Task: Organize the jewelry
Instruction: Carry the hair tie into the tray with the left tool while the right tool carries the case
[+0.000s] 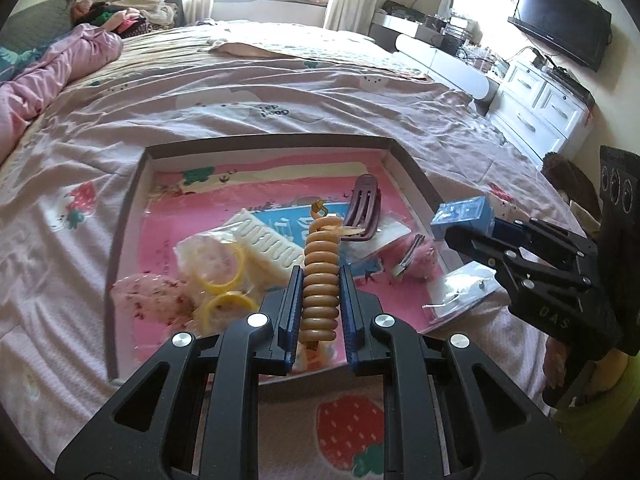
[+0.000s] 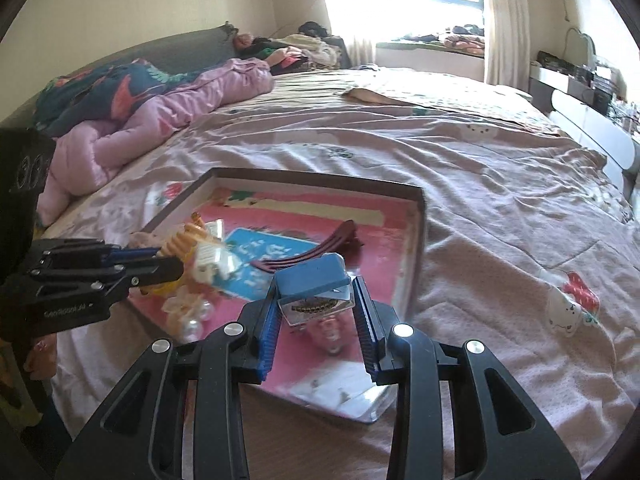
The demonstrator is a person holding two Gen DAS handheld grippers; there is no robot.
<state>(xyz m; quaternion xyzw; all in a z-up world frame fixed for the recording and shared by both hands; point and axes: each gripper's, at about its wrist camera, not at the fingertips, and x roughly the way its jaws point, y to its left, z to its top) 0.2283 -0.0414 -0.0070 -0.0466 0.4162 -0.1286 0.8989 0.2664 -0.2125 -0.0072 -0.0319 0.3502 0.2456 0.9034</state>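
Clamped between the blue pads of the left tool (image 1: 320, 280), in the left wrist view, is a tan spiral hair tie (image 1: 320, 280), its coils stacked upright and reaching past the tips over a shallow tray (image 1: 132, 200) that lies on the bed (image 1: 240, 92). Inside the tray, on its pink liner, a white comb (image 1: 272, 240) lies left of the coils, two yellow rings (image 1: 224, 280) in a clear bag sit nearer and further left, and a dark red hair claw (image 1: 364, 208) lies toward the far right. At the right edge the right tool (image 1: 460, 232) reaches in from the side, gripping a small blue box (image 1: 464, 212) over the tray's right rim. From the right wrist view, the right tool (image 2: 316, 300) stands at a narrow gap with the blue box (image 2: 312, 276) held between its pads; the box has a blue top and a clear front through which a dark chain-like piece shows. Beyond it lies the hair claw (image 2: 320, 248) in the tray (image 2: 420, 216), and at the left the left tool (image 2: 168, 260) holds the spiral hair tie (image 2: 180, 240) above the tray's near left part. A pink quilt (image 2: 160, 120) is bunched at the far left of the bed (image 2: 480, 200).
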